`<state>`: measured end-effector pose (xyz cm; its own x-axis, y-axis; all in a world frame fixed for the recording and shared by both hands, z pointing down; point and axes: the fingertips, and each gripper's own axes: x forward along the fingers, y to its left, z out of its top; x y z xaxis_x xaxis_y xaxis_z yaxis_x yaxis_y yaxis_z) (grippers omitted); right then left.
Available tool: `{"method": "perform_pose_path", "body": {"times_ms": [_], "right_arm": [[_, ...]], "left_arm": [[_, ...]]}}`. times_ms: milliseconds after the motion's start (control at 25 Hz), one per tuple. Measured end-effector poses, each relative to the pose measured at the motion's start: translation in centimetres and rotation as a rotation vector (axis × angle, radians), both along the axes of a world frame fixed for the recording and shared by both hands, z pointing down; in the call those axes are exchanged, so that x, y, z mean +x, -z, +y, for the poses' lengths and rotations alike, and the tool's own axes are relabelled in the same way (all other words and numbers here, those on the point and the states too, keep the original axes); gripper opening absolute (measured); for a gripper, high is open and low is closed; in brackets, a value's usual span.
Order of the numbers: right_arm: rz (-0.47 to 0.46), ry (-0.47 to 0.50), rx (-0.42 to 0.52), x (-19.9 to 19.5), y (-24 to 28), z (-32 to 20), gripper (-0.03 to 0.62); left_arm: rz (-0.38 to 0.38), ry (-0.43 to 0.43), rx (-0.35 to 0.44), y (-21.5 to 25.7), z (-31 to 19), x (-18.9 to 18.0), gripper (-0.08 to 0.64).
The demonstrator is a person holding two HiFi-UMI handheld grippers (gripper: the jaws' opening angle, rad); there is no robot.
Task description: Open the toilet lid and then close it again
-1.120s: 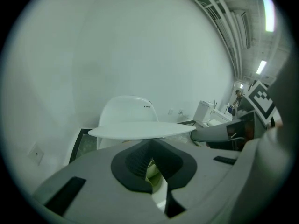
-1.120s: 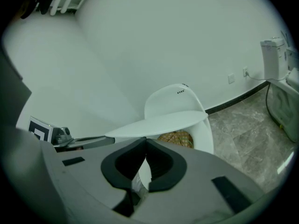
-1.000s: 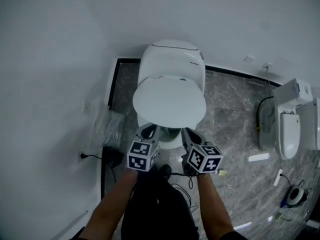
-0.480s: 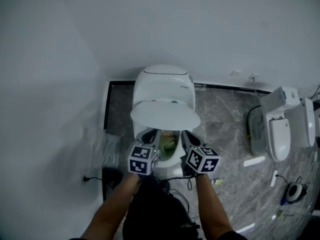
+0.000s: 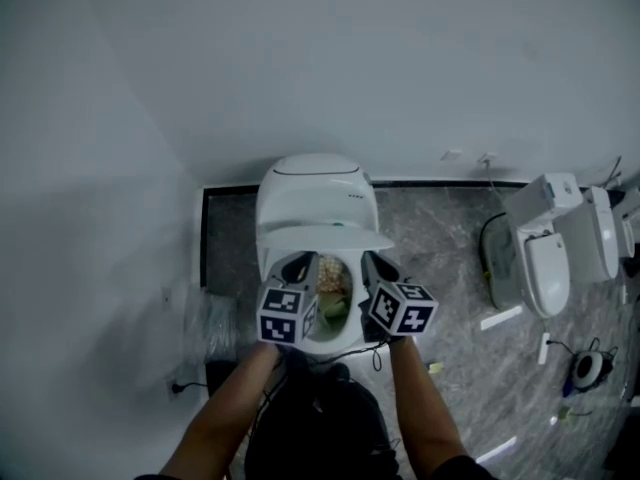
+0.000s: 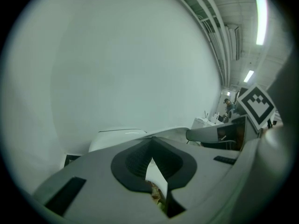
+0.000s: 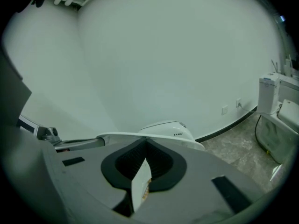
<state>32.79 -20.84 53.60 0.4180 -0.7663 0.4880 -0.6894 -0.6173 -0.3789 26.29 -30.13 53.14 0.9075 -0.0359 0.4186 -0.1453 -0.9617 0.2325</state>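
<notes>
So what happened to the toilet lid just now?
The lid swung up toward the wall, uncovering the bowl. The left gripper and right gripper rose with its front edge. Their jaws stayed shut, and the toilet stayed put.

Both forearms (image 5: 225, 413) reach forward, side by side. The left gripper (image 5: 298, 264) and right gripper (image 5: 373, 263) are level with each other, jaws closed, pointing slightly downward.

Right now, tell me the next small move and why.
Probably lift both grippers up and back: the toilet lid is only partly open, its front edge resting on the tips of the shut left gripper and right gripper.
</notes>
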Motion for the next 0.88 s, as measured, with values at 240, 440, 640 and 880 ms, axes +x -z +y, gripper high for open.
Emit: {"method": "perform_pose_path", "body": {"times_ms": [240,440,640,880], "right_arm": [[0.038,0.004,0.001,2.4,1.1,-1.9,0.01],[0.047,0.032,0.018,4.6,1.7,-3.3,0.011],[0.046,0.083,0.029,6.6,2.0,-5.3,0.011],[0.044,0.145,0.023,9.7,1.9,-7.7,0.011]], "left_arm": [[0.019,0.024,0.025,1.1,-2.5,1.9,0.009],[-0.024,0.04,0.049,0.7,-3.9,3.3,0.009],[-0.062,0.076,0.066,0.2,-4.8,3.8,0.009],[-0.081,0.123,0.068,0.1,-5.8,5.0,0.009]]}}
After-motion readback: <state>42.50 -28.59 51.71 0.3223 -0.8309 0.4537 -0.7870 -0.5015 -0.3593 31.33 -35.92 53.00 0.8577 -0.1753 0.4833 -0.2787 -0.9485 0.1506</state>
